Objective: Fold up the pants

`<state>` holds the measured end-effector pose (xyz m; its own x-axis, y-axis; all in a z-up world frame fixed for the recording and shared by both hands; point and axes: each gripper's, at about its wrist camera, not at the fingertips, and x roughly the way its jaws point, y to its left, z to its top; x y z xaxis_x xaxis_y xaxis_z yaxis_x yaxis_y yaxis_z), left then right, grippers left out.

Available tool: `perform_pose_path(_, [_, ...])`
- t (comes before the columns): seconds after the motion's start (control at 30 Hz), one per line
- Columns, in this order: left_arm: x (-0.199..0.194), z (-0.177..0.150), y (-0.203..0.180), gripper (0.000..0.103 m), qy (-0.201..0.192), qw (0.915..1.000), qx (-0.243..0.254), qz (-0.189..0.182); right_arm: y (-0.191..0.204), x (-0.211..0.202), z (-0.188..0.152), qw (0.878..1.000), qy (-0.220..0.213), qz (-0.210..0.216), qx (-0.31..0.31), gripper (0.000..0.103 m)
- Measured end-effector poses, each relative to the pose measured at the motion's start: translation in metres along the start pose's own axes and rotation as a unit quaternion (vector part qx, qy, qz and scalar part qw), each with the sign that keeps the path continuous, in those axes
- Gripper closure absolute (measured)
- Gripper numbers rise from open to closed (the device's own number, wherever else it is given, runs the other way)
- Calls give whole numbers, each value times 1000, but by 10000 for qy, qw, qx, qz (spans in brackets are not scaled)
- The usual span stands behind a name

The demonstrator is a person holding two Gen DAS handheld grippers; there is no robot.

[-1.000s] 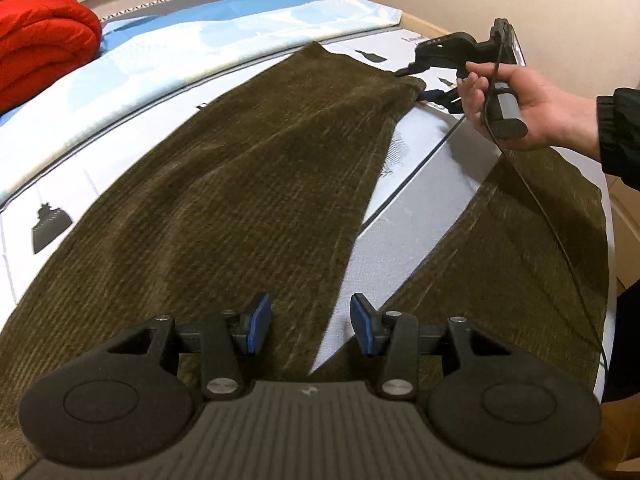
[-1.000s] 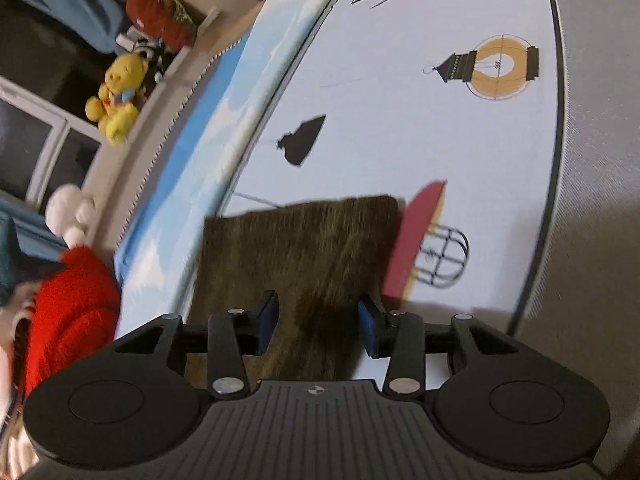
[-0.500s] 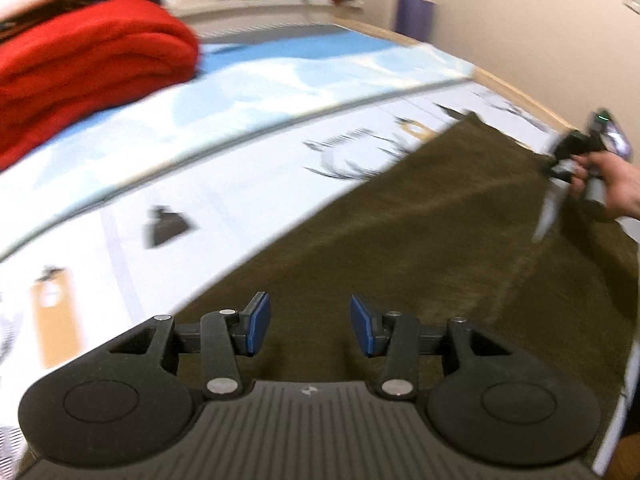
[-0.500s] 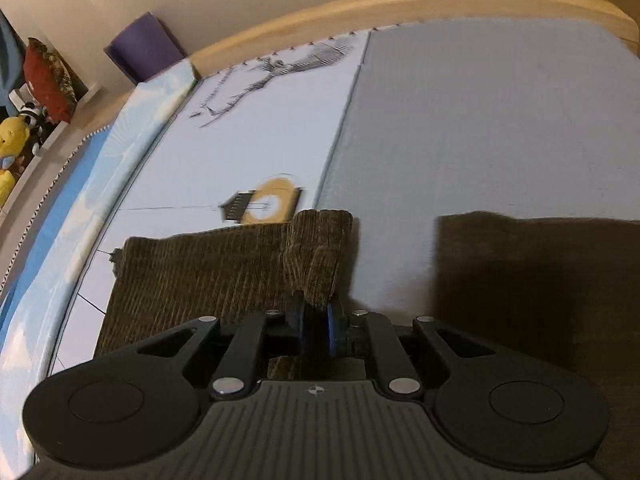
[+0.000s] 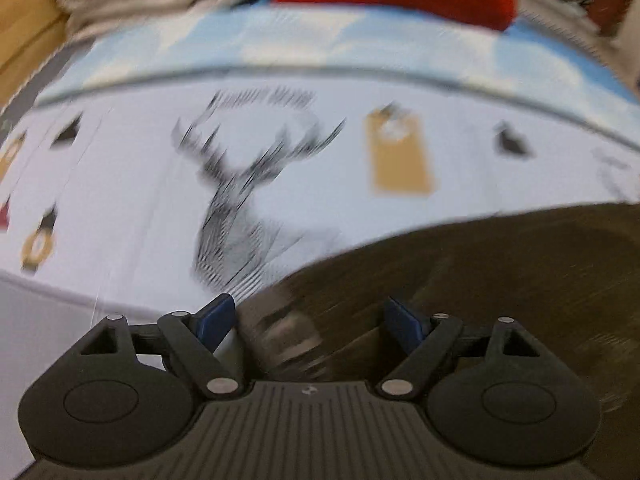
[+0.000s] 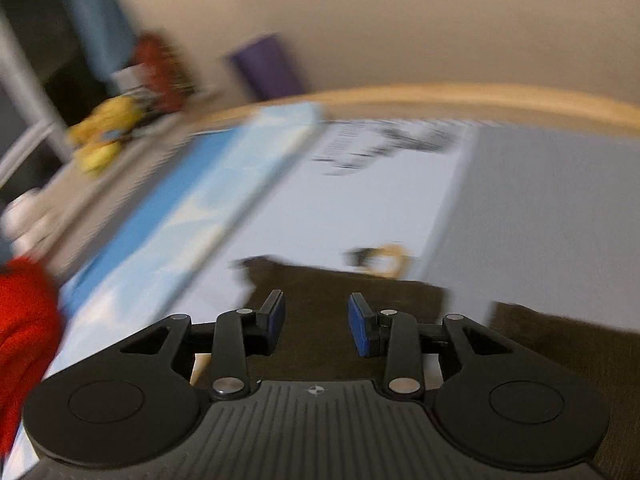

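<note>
Two hand-held grippers in play, both released, nothing between the pads. Left hand-held gripper [image 5: 308, 322] has just been opening and stands wide over the near edge of the dark olive-brown corduroy pants [image 5: 500, 280], which lie flat on the bed's pale printed sheet [image 5: 140, 208], beside its stag print. Right hand-held gripper [image 6: 317, 326] has also just been opening and hovers above the pants' [image 6: 320, 284] far end with no cloth in its grip. Both views are motion-blurred. Risks, as I judge them: a hurried grab at the edge could catch only one cloth layer, or pinch the sheet along with it, so the fold drags askew; uneven lifts would misalign the legs.
</note>
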<state>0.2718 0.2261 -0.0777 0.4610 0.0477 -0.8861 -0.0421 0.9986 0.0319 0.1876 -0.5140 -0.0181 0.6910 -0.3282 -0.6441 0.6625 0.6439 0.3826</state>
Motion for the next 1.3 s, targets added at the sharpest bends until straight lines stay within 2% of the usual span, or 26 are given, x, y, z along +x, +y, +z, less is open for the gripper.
perform_pose_path(0.1, [19,-11,22,18,174,9993,-324,-39,31,-38,-8,9958,243,545,-694,66])
perform_pose_path(0.13, [23,-13,30,22,213,9981,-549,-204,37,-52,-12,9927,302,781,-867,66])
perform_pose_path(0.17, [24,-18,36,36,216,9966,-702,-369,43,-67,-17,9890,354,969,-1060,66])
perform_pose_path(0.2, [24,-19,37,43,154,9963,-733,-415,47,-80,-22,9852,392,1122,-1235,65])
perform_pose_path(0.27, [18,-17,27,61,-75,9988,-278,-399,54,-104,-34,9768,462,1391,-1563,65])
perform_pose_path(0.3, [10,-16,26,66,-345,9986,-45,-396,54,-113,-41,9735,477,1463,-1691,65])
perform_pose_path(0.37, [-6,-11,32,66,-907,9955,-109,-240,54,-125,-56,9675,445,1526,-1969,65])
perform_pose_path(0.43, [-15,-6,44,66,-1065,9931,-500,-27,51,-129,-71,9618,426,1471,-2270,65])
perform_pose_path(0.5, [-18,-5,46,59,-913,9940,-586,134,51,-128,-81,9598,593,1292,-2421,65])
perform_pose_path(0.63, [-48,-3,47,54,-1015,9917,-794,-25,47,-120,-90,9535,824,1255,-2614,65])
perform_pose_path(0.7, [-75,-6,48,44,-1069,9893,-975,-168,47,-126,-96,9509,825,1270,-2701,65])
perform_pose_path(0.8, [-108,-12,43,41,-745,9919,-992,-278,44,-135,-92,9521,727,1366,-2637,65])
perform_pose_path(0.9, [-139,-41,42,40,-387,9949,-910,-197,39,-149,-83,9548,677,1534,-2455,65])
perform_pose_path(0.93, [-146,-54,41,38,-305,9955,-872,-212,38,-155,-79,9549,662,1607,-2406,65])
perform_pose_path(0.97, [-150,-68,41,30,-229,9956,-872,-245,36,-163,-77,9541,633,1699,-2382,65])
perform_pose_path(1.0, [-151,-82,41,25,-142,9956,-878,-281,34,-172,-75,9523,573,1785,-2407,63])
perform_pose_path(1.07, [-142,-107,41,25,-13,9962,-819,-287,31,-185,-77,9468,415,1838,-2609,58])
perform_pose_path(1.13, [-121,-125,39,26,345,9973,-598,-237,31,-191,-83,9403,294,1744,-2906,56])
perform_pose_path(1.17, [-112,-129,40,27,487,9973,-506,-207,32,-191,-86,9382,277,1681,-3014,56])
perform_pose_path(1.23, [-102,-132,46,27,510,9973,-526,3,32,-189,-88,9382,267,1581,-3068,56])
perform_pose_path(1.3, [-91,-134,53,27,663,9950,-736,-126,32,-188,-88,9412,232,1534,-3002,56])
